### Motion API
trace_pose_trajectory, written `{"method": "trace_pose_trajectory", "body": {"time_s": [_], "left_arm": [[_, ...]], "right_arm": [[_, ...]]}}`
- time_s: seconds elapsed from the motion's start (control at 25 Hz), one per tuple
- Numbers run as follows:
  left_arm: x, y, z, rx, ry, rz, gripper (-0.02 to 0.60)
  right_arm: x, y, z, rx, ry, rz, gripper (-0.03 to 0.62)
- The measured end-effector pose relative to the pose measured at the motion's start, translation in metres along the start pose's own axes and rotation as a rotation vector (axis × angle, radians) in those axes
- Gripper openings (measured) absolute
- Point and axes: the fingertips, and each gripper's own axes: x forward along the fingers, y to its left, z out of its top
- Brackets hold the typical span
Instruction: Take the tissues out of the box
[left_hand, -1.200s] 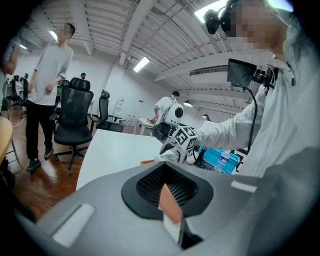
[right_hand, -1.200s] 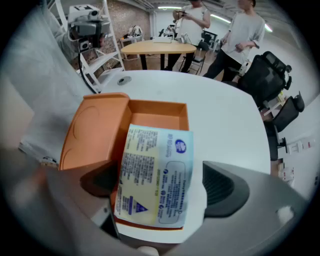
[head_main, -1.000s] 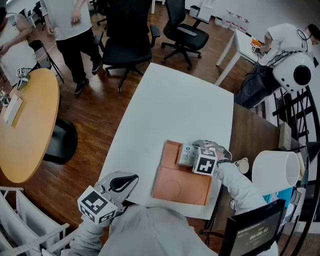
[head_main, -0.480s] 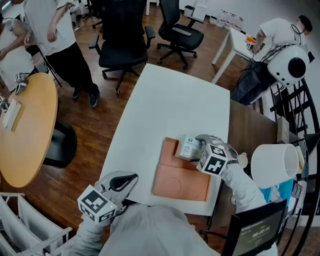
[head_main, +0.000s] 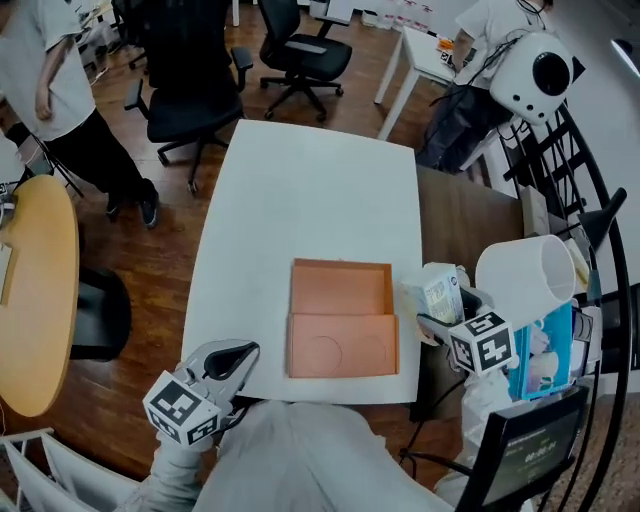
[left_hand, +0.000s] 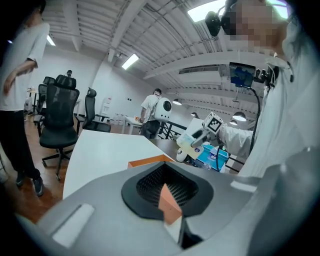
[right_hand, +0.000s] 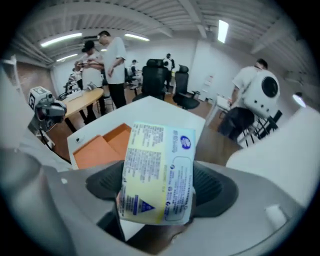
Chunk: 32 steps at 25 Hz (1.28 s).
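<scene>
Right hand-held gripper (head_main: 443, 318) is clamped on the tissue pack (head_main: 441, 292), which is gripped by its lower end so the rest sticks up past the jaws. The pack is held clear of the box (head_main: 340, 292), off the right edge of the tabletop (head_main: 300, 200), over the dark side desk (head_main: 470, 215) and near a white cylinder (head_main: 525, 285). Judged: it is held out there to be set down away from the box. Removal looks done, release not yet made.

The box stands open on the near part of the tabletop, its lid part flat toward the person. Both halves are bare and no more tissues are seen inside.

Left hand-held gripper (head_main: 236, 354) is parked low by the near left corner of the tabletop, close to the person's body. Its jaws are together with nothing between them. Judged idle, held out of the way since the box needs no steadying.

Views:
- **Right gripper view:** the clamp itself is shown, with the pack between the jaws and its printed label toward the camera. The box is seen behind, lower left. What lies under the pack is not shown.
- **Head view:** that gap is filled, with the desk below the pack and the tabletop edge just beside it.
- **Left gripper view:** the closed, empty jaws are confirmed, which are only partly readable from the head. The pack is seen from the side, raised well above the surfaces. Only an orange edge of the box is caught.
</scene>
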Motion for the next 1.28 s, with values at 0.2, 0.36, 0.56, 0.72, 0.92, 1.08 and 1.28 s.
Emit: {"method": "trace_pose_trajectory", "body": {"time_s": [0.2, 0.36, 0.56, 0.72, 0.92, 1.08, 1.28], "left_arm": [[0.013, -0.007, -0.001, 0.015, 0.017, -0.055, 0.012], [0.023, -0.016, -0.002, 0.035, 0.032, -0.091, 0.012], [0.018, -0.015, -0.005, 0.028, 0.032, -0.089, 0.012], [0.012, -0.007, -0.014, 0.001, 0.036, -0.061, 0.012], [0.010, 0.002, -0.016, -0.015, 0.033, -0.048, 0.012], [0.013, 0.004, -0.014, -0.011, 0.030, -0.040, 0.012], [0.007, 0.011, -0.007, -0.003, 0.024, -0.025, 0.012]], "right_arm": [[0.032, 0.005, -0.098, 0.303, 0.126, -0.031, 0.426], [0.068, 0.013, -0.132, 0.443, 0.190, -0.039, 0.426], [0.075, 0.018, -0.137, 0.520, 0.212, -0.056, 0.413], [0.077, 0.027, -0.131, 0.532, 0.240, -0.051, 0.403], [0.089, 0.041, -0.110, 0.504, 0.241, -0.051, 0.402], [0.092, 0.039, -0.107, 0.487, 0.212, -0.030, 0.416], [0.071, 0.030, -0.095, 0.476, 0.035, -0.059, 0.426]]}}
